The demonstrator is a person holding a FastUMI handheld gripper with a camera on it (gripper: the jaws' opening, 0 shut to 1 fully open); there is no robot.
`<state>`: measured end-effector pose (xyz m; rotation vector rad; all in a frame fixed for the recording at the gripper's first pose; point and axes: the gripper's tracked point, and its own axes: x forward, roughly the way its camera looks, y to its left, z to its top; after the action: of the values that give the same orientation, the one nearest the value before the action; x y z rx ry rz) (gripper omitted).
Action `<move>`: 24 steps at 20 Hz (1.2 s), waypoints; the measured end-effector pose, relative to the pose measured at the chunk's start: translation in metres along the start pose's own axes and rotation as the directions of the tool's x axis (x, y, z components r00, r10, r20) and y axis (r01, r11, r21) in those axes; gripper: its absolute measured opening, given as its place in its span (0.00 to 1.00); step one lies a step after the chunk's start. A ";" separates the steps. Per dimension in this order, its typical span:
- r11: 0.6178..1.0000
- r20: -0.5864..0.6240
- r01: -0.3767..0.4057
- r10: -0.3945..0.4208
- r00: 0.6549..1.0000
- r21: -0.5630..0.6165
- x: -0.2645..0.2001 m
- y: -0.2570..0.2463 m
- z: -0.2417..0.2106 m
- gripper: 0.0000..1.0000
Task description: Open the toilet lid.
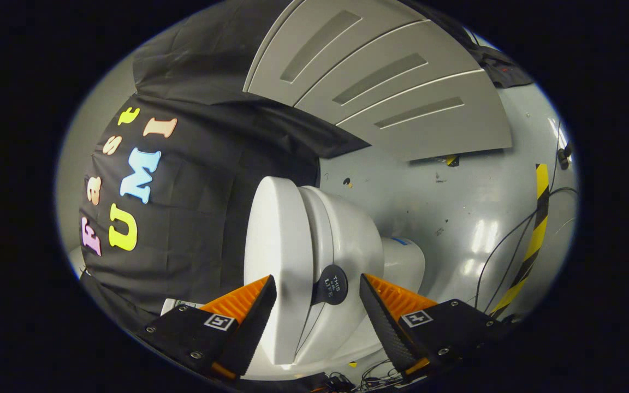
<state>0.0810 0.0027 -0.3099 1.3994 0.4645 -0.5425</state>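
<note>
toilet lid, glossy white plastic [271, 256], sits closed between the gripper's [317, 311] spread fingers (nothing clamped); best hook its round black lift tab [330, 285]; pivot slowly.

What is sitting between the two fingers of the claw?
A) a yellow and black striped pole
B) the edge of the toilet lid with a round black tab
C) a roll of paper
B: the open claw has the edge of the white toilet lid and its round black tab between its spread fingers, neither finger touching yet.
</note>
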 end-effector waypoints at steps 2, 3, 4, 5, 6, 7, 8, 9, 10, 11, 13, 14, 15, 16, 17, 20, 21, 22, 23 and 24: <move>1.000 -0.008 0.000 0.000 1.000 0.011 -0.001 -0.001 0.002 0.87; 1.000 -0.013 0.001 0.000 1.000 0.019 -0.001 -0.003 0.002 0.76; 1.000 -0.012 0.001 -0.001 1.000 0.028 0.001 -0.005 0.004 0.70; 0.999 -0.014 0.001 -0.001 1.000 0.037 0.002 -0.005 0.002 0.58; 0.999 -0.016 -0.002 0.003 1.000 0.045 0.004 -0.005 0.002 0.46; 0.999 -0.017 -0.010 0.011 1.000 0.052 0.003 -0.004 0.002 0.41; 0.998 -0.016 -0.016 0.017 1.000 0.058 0.004 -0.002 0.003 0.39; 0.998 -0.016 -0.014 0.015 1.000 0.065 0.006 -0.002 0.003 0.36; 0.997 -0.019 -0.008 0.009 1.000 0.070 0.008 -0.003 0.004 0.35; 0.997 -0.024 -0.005 0.007 1.000 0.072 0.008 -0.004 0.005 0.31; 0.998 -0.036 -0.001 0.003 0.999 0.066 0.009 -0.007 0.004 0.25; 0.997 -0.038 -0.009 0.012 0.999 0.074 0.008 -0.007 0.005 0.21; 0.996 -0.042 -0.014 0.017 0.999 0.086 0.007 -0.008 0.007 0.17; 0.995 -0.041 -0.014 0.018 0.999 0.096 0.008 -0.008 0.008 0.16; 0.995 -0.039 -0.012 0.016 0.999 0.103 0.008 -0.010 0.007 0.15; 0.996 -0.028 -0.018 0.020 0.999 0.090 0.005 -0.006 0.007 0.12; 0.996 -0.027 -0.016 0.018 0.999 0.085 0.004 -0.007 0.007 0.09; 0.996 -0.026 -0.013 0.016 1.000 0.085 0.005 -0.006 0.009 0.08; 0.997 -0.028 -0.010 0.013 1.000 0.081 0.004 -0.007 0.009 0.07; 0.997 -0.028 -0.011 0.013 1.000 0.079 0.004 -0.007 0.010 0.07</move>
<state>0.0794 -0.0086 -0.3163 1.4857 0.4612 -0.5366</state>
